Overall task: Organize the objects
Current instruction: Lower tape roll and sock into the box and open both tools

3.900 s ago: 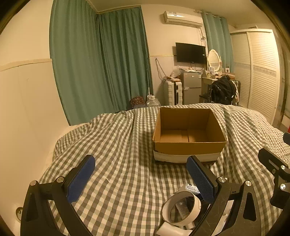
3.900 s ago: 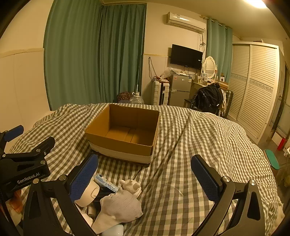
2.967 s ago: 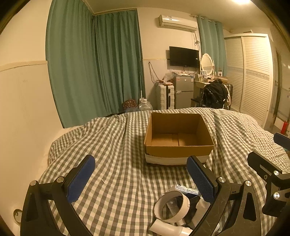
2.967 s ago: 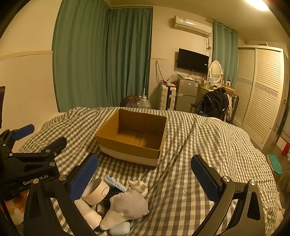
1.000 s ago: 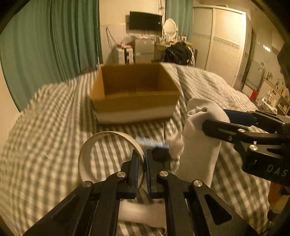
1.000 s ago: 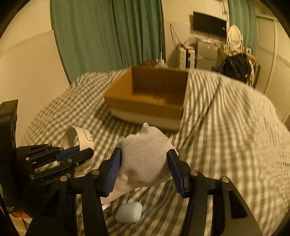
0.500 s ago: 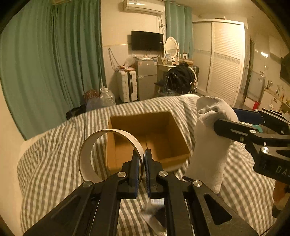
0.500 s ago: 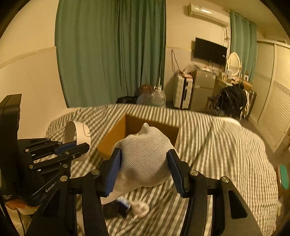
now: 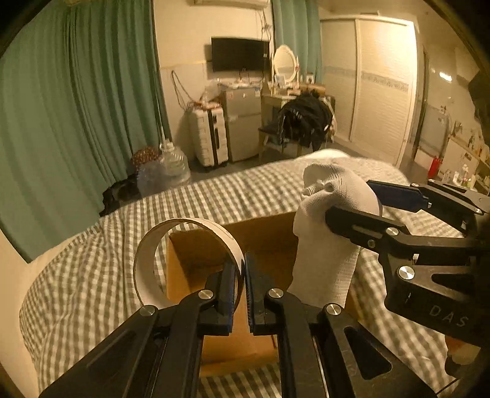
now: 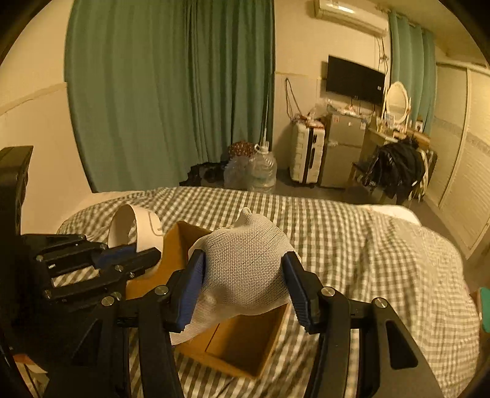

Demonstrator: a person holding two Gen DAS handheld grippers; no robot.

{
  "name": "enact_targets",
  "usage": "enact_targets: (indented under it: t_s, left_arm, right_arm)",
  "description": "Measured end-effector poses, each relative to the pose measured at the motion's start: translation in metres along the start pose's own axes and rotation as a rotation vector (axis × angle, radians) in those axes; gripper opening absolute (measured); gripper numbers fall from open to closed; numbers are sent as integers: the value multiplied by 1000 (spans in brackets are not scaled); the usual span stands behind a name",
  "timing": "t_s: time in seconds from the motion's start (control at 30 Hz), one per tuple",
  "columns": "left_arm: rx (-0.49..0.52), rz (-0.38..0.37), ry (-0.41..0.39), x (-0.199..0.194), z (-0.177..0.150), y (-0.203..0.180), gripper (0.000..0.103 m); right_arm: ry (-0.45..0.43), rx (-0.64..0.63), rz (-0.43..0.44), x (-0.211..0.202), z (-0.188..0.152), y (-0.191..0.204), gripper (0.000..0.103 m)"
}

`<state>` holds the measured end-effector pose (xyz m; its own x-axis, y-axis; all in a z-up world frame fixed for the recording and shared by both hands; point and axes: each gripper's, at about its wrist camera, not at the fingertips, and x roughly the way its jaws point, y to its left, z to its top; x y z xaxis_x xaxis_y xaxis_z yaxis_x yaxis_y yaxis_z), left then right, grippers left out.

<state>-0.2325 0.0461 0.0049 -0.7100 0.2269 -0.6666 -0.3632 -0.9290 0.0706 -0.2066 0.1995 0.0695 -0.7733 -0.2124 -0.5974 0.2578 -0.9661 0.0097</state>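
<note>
Partly sock (image 10: 245, 269) hides box (image 10: 242, 343), tape ring (image 9: 183, 263) pinched

green curtains (image 10: 171, 91) hang left | wall TV (image 10: 355, 80) w/ oval mirror (image 10: 396, 98) beside | white suitcase (image 10: 307, 159) touching small fridge (image 10: 344, 150) | water jugs (image 10: 260, 171) on floor | black jacket (image 9: 306, 122) over chair | AC unit (image 10: 349, 15) up top

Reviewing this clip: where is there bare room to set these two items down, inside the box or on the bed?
The cardboard box floor shows bare brown between its walls. The checked bedspread lies bare right of the box, and another stretch left of it. Crowded above the box: the left hand-held gripper pinching the tape roll, the right hand-held gripper clamping the white mesh cloth.
</note>
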Motion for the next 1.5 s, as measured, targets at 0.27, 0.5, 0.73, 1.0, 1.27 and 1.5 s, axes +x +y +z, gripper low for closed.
enact_targets:
  t_s: [0.27,0.5,0.73,1.0,1.27,1.5]
  left_arm:
    - [34,-4,118,79,-21,-6,6]
    - [36,2,174,95,-40,-4,23]
    - [10,38,112,45,-42,-7,85]
    - [17,114,15,-48,-36,-7,93]
    - [-14,182,-32,-113,-51,-13,99]
    - [-50,210,-1,-132,-116,-26,99]
  right_arm:
    - [85,-3,3,68,-27,-13,52]
    - [89,25,8,74,-33,-23,60]
    - [2,43,1,18,-25,-22,81]
    - [-93,12,-43,-83,-17,-7,88]
    - [-162,-43,-56,-180,-23,21,95]
    - [-98,-65,-42,-206,-86,39,95]
